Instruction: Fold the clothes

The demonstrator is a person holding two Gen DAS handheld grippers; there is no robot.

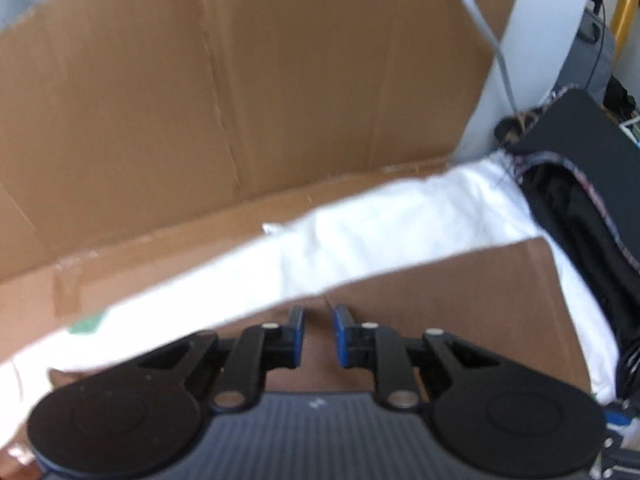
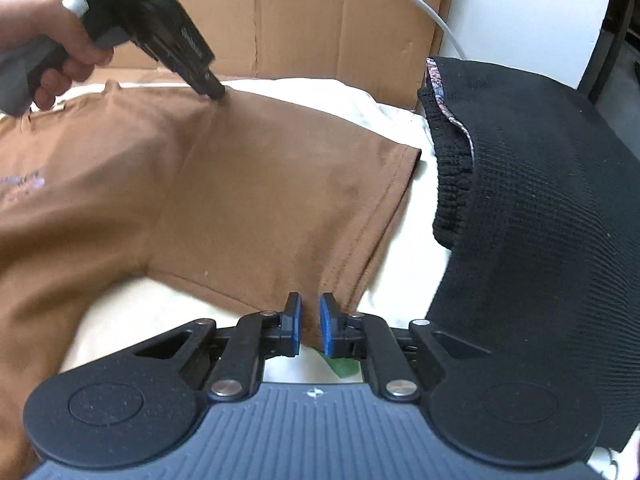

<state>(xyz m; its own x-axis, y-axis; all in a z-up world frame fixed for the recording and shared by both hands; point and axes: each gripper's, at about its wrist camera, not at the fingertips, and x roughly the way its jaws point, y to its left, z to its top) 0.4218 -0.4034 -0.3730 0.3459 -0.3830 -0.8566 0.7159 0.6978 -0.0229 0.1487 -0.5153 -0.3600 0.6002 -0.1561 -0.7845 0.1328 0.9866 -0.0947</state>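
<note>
L wrist view is blurred and most of the brown t-shirt [image 1: 460,300] is cut off there, just a slab of brown fabric running under and past the left gripper [image 1: 319,334]. Its blue pads sit a narrow gap apart with brown cloth between them; can't tell if they actually pinch it. In the R wrist view the left gripper [image 2: 218,94] comes in from top left, tip pressed down onto the shirt's far edge near the shoulder, fingertips too dark and small to read; the hand [image 2: 60,52] holding it is partly out of frame. The shirt [image 2: 240,184] lies spread on a white sheet [image 2: 404,248], sleeve pointing toward the right gripper [image 2: 310,326], body running off the left edge w/ a pale print half cut off. Sleeve hem corner goes in between the right gripper's blue pads, which are close together and look clenched on it. A black knit garment [image 2: 540,220] lies just beside the sleeve on the right, w/ cardboard [image 2: 320,20] standing behind and a grey cable [image 2: 440,20] hanging down.
</note>
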